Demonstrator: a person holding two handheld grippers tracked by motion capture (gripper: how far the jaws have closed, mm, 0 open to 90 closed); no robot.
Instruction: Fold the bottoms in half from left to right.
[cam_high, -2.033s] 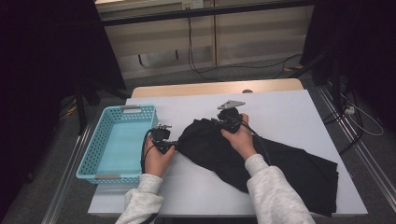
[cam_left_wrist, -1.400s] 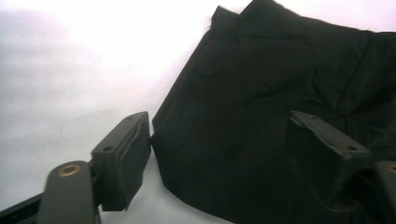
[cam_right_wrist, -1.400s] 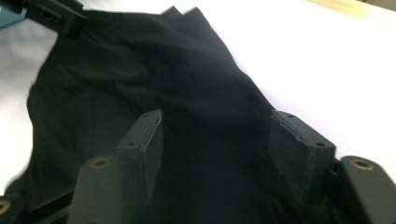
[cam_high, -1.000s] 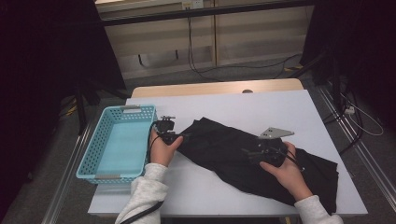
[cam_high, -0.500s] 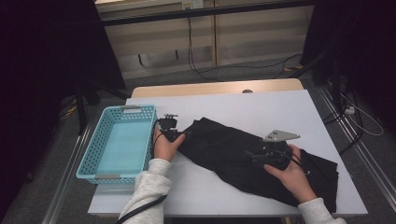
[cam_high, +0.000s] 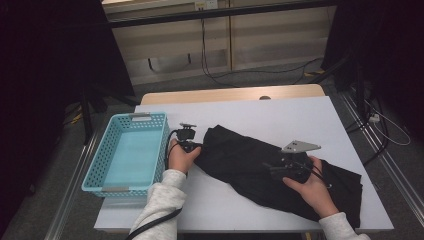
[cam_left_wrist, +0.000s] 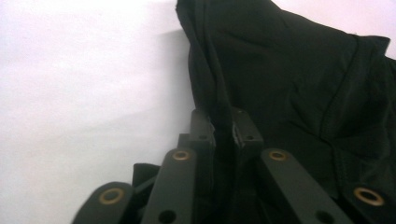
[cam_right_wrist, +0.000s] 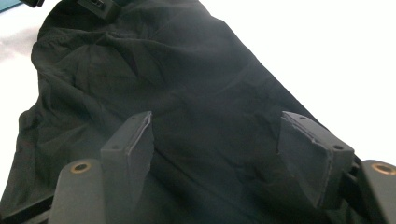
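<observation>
1. The black garment lies slantwise across the white table, its upper end near the blue basket and its lower end by the table's right front corner, probably spread this way so it can be folded or gathered
2. The left gripper sits at the garment's upper-left end; its jaws have just been closing, and in the left gripper view its fingers pinch a fold of the garment's edge, likely to anchor that end
3. The right gripper rests over the middle of the cloth; in the right gripper view its fingers stand spread apart with cloth beneath and nothing clamped, seemingly ready to take a second hold
4. The basket stands empty just left of the left hand, apparently the place meant for the garment, though its far inside corners are dim
</observation>
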